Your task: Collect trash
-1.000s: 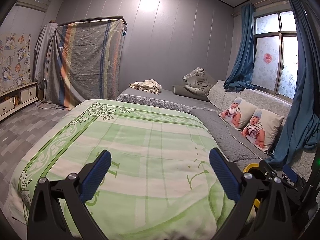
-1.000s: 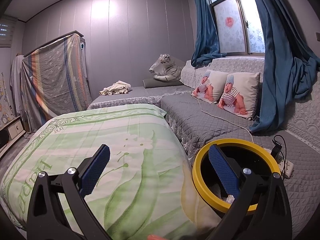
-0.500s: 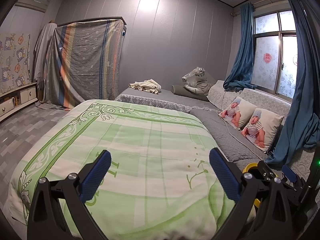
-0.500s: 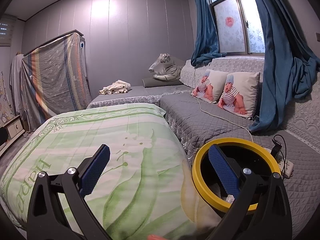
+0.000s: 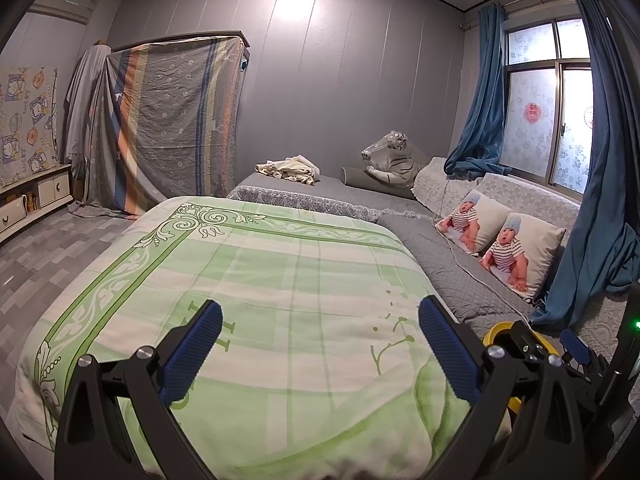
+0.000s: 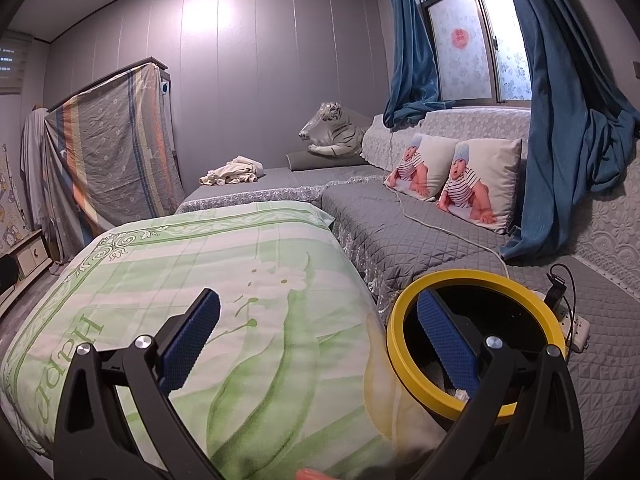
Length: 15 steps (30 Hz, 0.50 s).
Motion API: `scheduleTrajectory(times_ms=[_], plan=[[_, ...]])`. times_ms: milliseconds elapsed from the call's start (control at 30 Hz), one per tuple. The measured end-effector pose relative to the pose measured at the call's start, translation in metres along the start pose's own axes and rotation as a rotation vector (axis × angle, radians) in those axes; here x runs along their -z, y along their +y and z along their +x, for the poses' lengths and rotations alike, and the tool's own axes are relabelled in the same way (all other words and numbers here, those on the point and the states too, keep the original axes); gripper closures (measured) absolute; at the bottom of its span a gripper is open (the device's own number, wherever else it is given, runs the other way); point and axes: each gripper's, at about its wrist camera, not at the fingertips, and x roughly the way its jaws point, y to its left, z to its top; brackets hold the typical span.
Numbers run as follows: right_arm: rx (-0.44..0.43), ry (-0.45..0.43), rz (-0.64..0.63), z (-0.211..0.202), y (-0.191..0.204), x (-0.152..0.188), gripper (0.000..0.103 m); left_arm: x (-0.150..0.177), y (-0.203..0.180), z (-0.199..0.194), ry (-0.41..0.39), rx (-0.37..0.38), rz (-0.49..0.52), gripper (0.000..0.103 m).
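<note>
Here, notes from beside the bed.

Left gripper [image 5: 320,340]: jaws wide apart, nothing between them; it hangs over the green quilt [image 5: 256,288], lower middle of the left wrist view.

Right gripper [image 6: 320,336]: jaws wide apart, empty; its right-hand blue pad [image 6: 446,340] sits in line with the bin's mouth, lower right of the right wrist view.

Bin [image 6: 476,340]: a round bin with a yellow rim and dark inside, standing just beside the quilt's edge, next to the grey quilted seating [image 6: 420,240]. In the left wrist view only a sliver of the rim shows, lower right, behind the other gripper's frame.

Trash: none plain on the quilt. Something pale and crinkled shows low inside the bin, behind the right pad; too hidden to name.

Key relation: the bin lies to the right of both grippers, and the right one is clearly the nearer, almost over the opening. The bin is round, so no long axis to mind.

Judgement: any drop-off falls to the right gripper; the left is better placed to search across the quilt.

Risk: white cable [image 6: 452,232] and power strip [image 6: 576,328] lie near the bin, easy to snag.
</note>
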Motion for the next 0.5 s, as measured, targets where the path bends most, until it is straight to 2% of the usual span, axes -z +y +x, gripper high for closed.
scheduleTrajectory(times_ms=[500], plan=[[0.000, 0.003, 0.002, 0.0015, -0.0007, 0.0005, 0.008, 0.0004, 0.0008, 0.0014, 0.000, 0.000, 0.006, 0.008]])
